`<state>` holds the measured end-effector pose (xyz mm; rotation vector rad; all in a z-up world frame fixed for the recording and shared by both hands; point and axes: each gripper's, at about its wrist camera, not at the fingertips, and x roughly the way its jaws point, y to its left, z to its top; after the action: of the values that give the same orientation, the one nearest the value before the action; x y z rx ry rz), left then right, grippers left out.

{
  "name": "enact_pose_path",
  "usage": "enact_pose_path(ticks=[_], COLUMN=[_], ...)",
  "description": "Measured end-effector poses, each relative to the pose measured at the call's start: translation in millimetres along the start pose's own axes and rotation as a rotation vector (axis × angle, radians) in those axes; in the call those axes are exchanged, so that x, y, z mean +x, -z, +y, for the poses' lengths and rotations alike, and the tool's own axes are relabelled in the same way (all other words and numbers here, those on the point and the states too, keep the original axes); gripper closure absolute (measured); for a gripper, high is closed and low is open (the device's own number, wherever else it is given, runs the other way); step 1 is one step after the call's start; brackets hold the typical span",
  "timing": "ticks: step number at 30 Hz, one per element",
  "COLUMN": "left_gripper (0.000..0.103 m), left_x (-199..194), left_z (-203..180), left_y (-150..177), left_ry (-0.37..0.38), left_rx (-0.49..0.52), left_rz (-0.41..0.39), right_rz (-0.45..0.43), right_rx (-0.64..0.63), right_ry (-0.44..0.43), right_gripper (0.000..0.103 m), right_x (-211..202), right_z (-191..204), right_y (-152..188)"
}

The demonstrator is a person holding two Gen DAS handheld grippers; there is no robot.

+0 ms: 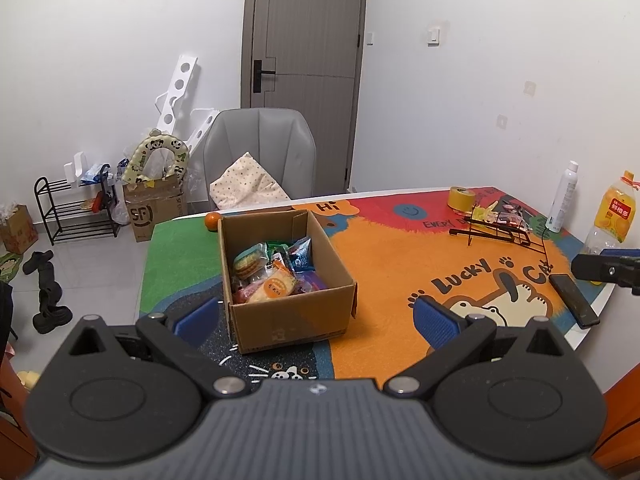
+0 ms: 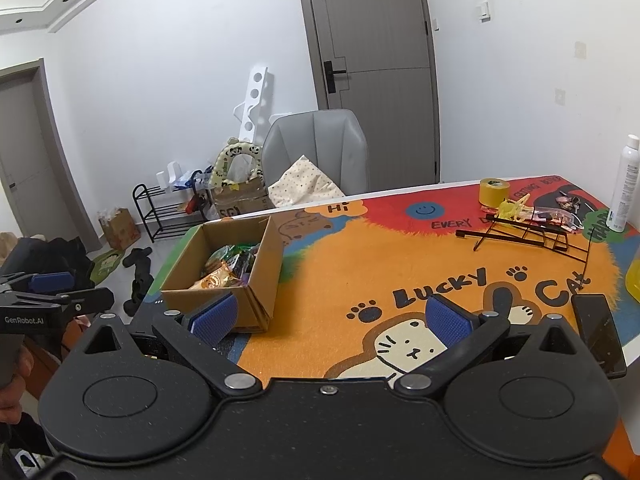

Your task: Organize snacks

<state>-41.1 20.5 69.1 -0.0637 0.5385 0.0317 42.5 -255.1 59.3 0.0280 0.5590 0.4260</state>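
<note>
holding nothing, left claw [image 1: 316, 316] and right claw [image 2: 344, 316] spread wide; crinkly foil-wrapped snack packets [image 1: 276, 272] inside open brown cardboard box [image 1: 288, 312] on tabletop [image 1: 400, 280]. judged light, slippery; pinch sealed edges.

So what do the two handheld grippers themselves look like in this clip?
Both match: the left gripper and right gripper have matte black bodies with two round discs, silver pivot bolts, black linkage arms and blue textured finger pads. The right wrist view shows white GenRobot.AI lettering on the left unit's side. No cables are visible.
</note>
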Motion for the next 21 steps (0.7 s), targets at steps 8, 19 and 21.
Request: enact_pose_path(ticks=[8,19,21], left_gripper=[0.000,0.000,0.000], left_x=[0.3,0.8,1.1], left_z=[0.4,-1.8,-2.4], left_y=[0.4,1.8,2.1], left_ry=[0.000,0.004,0.008], left_rx=[0.002,0.007,0.008], left_rz=[0.002,0.001,0.003], right_rz=[-0.005,0.001,0.004], right_rx=[0.004,0.003,0.006], right_ry=[0.000,-0.004,-0.003], right_gripper=[0.000,0.000,0.000], right_x=[-1.0,1.0,1.5], right_z=[-0.5,-0.8,-0.8], right_y=[1.3,2.2,2.7])
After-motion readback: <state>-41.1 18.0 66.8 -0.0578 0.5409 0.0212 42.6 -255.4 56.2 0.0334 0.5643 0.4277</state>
